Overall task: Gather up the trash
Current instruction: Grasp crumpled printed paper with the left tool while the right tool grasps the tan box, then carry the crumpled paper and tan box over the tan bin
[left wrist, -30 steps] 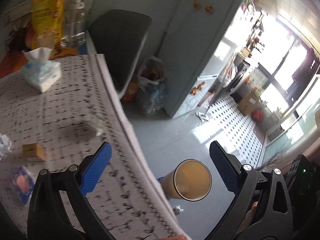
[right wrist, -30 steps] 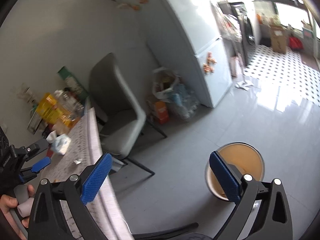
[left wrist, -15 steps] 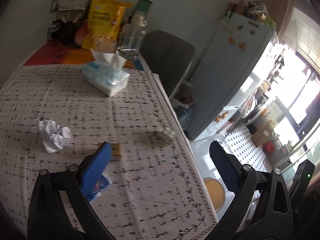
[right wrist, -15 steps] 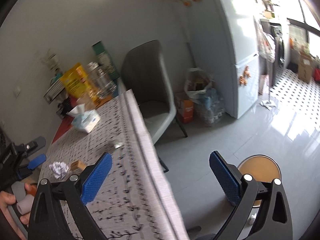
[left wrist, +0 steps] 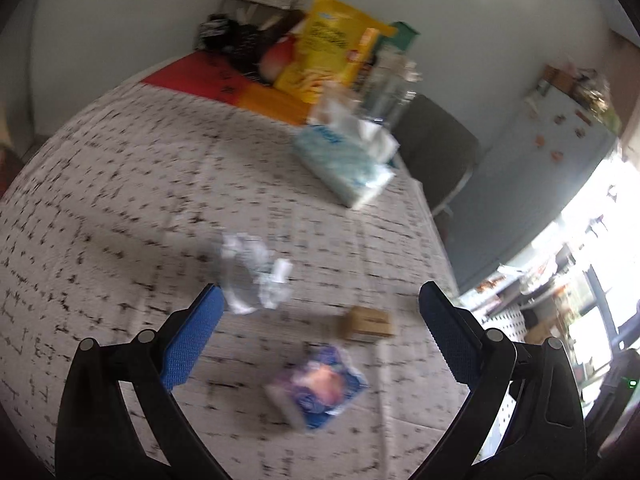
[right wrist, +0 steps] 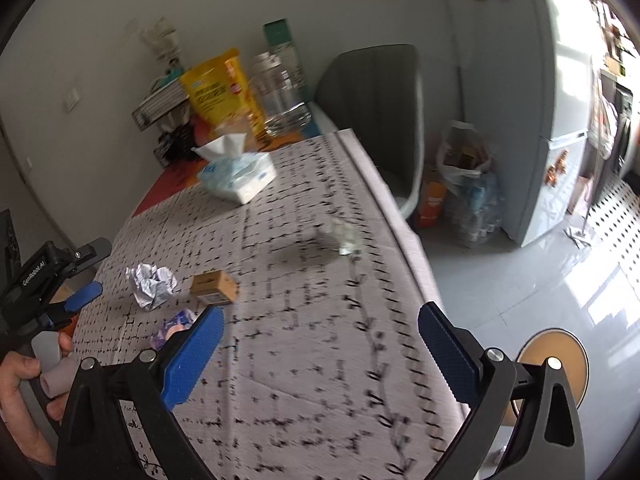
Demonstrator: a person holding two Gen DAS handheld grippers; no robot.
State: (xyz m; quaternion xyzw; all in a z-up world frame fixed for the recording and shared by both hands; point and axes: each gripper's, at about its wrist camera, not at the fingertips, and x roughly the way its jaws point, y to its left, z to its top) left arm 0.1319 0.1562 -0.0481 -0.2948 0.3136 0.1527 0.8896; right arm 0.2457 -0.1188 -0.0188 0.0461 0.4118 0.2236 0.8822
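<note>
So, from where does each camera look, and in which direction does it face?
Left wrist: on the left gripper, looking down at the table; its two blue fingers show, open.
Right wrist: on the right gripper, looking across the table toward the chair; its open fingers, the left gripper and the hand show.
Shared: crumpled paper, small box, tissue pack.

- On the black body of my left hand-held gripper (right wrist: 82, 296), white lettering reads "GenRobot.AI".
- The yellow bag (right wrist: 218, 90) at the table's far edge carries print, too blurred for me to read.
- Nothing else is legible.
</note>
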